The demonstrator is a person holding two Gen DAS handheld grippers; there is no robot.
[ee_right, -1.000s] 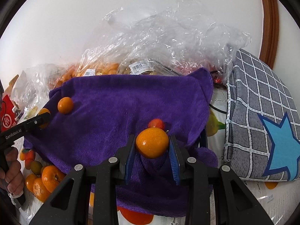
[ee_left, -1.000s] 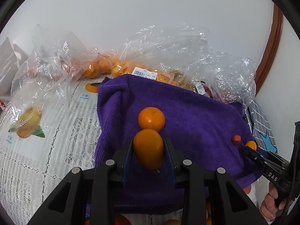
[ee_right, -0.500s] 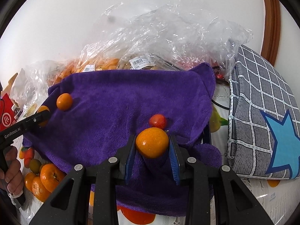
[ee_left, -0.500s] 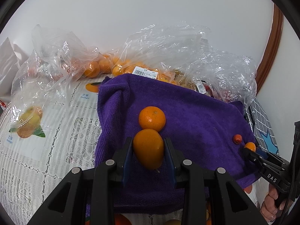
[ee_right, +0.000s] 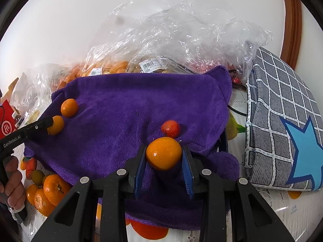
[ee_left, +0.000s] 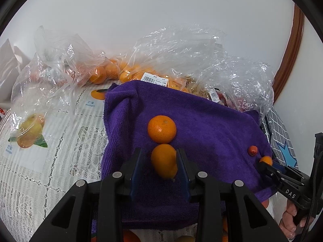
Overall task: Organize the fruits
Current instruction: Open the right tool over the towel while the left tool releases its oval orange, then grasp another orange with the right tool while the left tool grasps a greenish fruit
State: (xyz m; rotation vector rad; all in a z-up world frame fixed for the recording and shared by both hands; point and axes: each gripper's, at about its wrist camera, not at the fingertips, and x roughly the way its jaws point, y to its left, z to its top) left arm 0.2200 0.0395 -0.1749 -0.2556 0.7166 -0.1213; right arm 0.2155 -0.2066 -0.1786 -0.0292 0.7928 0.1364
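Note:
A purple towel [ee_left: 206,125] lies spread on the table, also in the right wrist view [ee_right: 125,104]. My left gripper [ee_left: 160,163] has opened slightly; an oval orange fruit [ee_left: 163,160] sits between its pads on the towel, just behind a round mandarin [ee_left: 162,128]. My right gripper [ee_right: 164,159] is shut on a round orange [ee_right: 164,156], just in front of a small red fruit [ee_right: 170,128]. The right gripper shows in the left view [ee_left: 268,164], the left gripper in the right view [ee_right: 50,124].
Clear plastic bags of oranges [ee_left: 109,72] lie behind the towel against the white wall. A grey checked cushion with a blue star [ee_right: 282,125] lies at the right. Loose mandarins [ee_right: 50,189] lie at the towel's near left edge. A lace tablecloth [ee_left: 60,151] covers the table.
My left gripper's jaws have parted a little around the oval fruit, which now rests on the towel. My right gripper moved slightly forward with its orange towards the red fruit.

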